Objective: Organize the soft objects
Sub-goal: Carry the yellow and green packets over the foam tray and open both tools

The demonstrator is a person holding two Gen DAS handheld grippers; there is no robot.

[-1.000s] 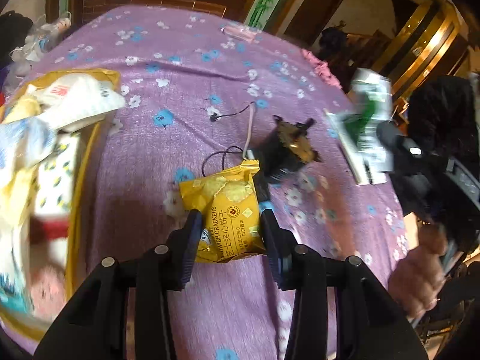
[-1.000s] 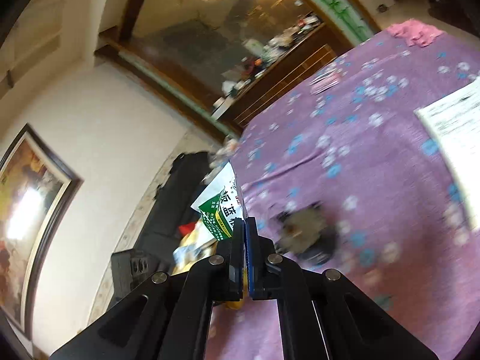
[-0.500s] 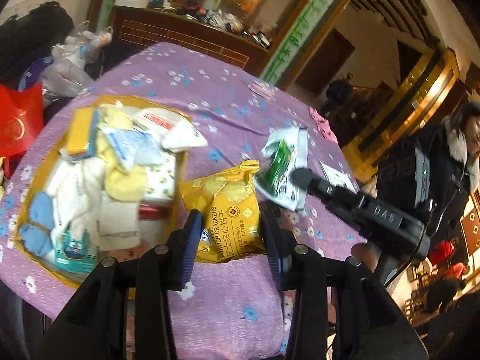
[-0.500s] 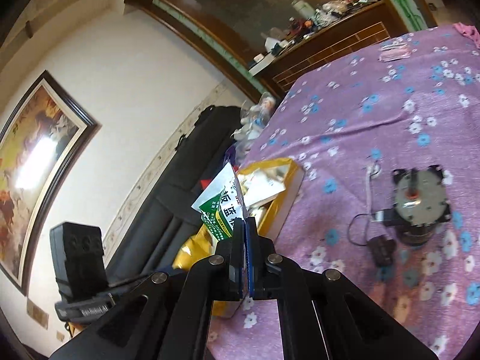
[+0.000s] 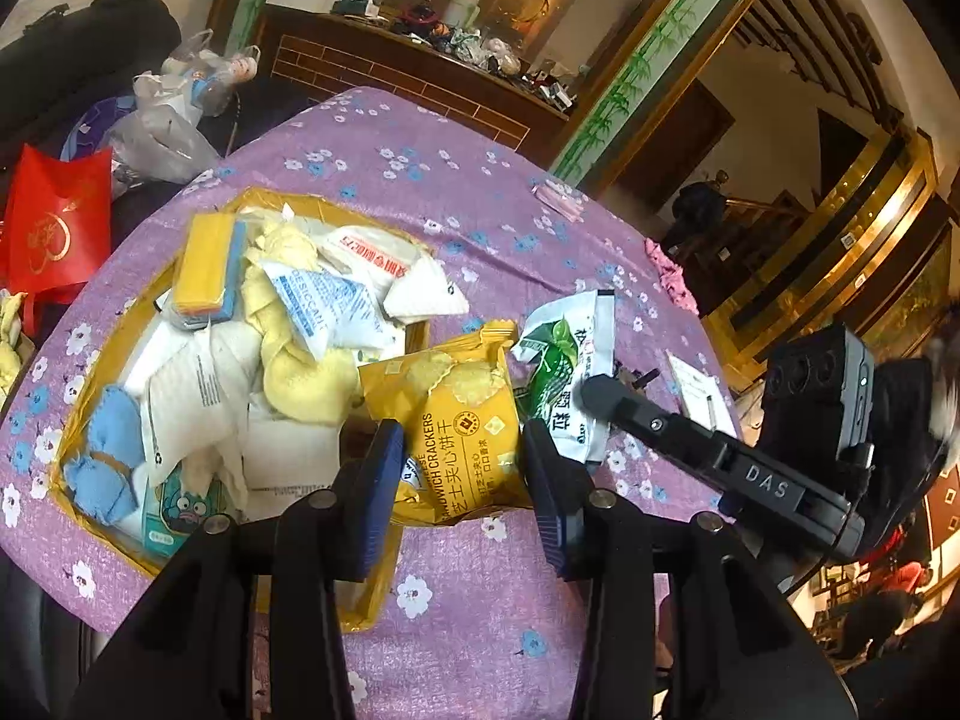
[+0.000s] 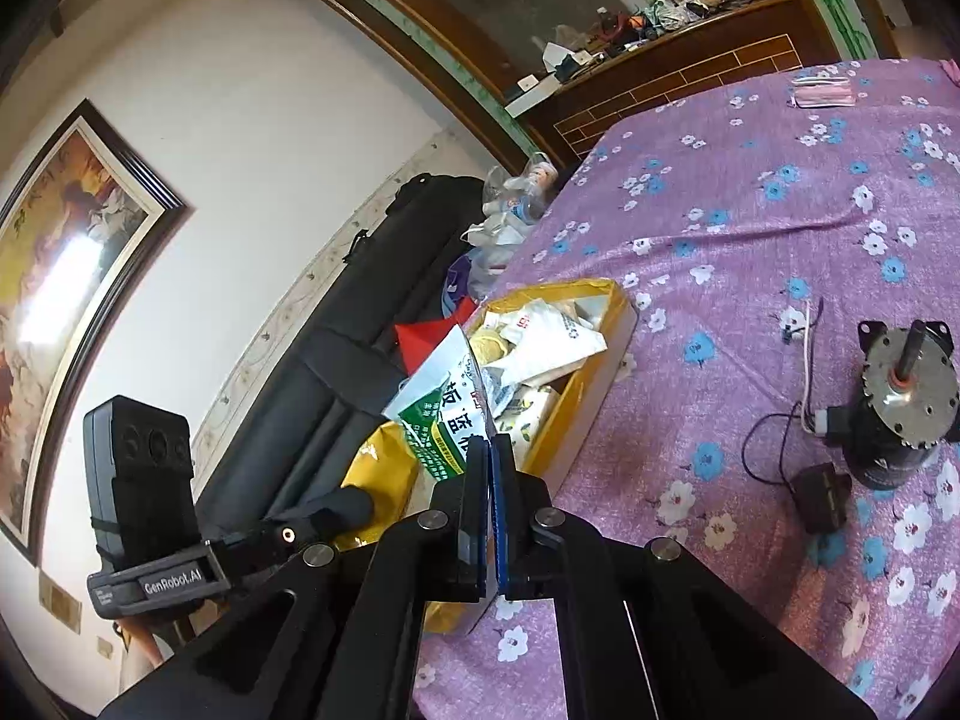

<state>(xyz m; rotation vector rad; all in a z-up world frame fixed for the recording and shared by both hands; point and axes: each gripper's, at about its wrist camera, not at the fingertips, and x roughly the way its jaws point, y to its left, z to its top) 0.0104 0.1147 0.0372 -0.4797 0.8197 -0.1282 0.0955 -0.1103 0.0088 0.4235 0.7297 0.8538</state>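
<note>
Purple floral cloth point(image 5: 480, 618), softly wrinkled, covers the counter and carries a shallow yellow cardboard tray point(image 5: 102, 384) heaped with crinkly white sachets, yellow rags and a blue-and-yellow sponge point(image 5: 207, 267). Over the tray's near corner the left claw point(image 5: 459, 477) pinches a glossy yellow cracker packet point(image 5: 453, 420) by its sides, while the right claw point(image 6: 489, 507) is clamped flat on a thin green-and-white foil sachet point(image 6: 435, 414) just beside it. A cylindrical metal motor point(image 6: 894, 414) with trailing wires stands well apart on the cloth.

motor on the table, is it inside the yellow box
No, the motor stands on the purple tablecloth well apart from the yellow box, which holds only packets and cloths.
</note>
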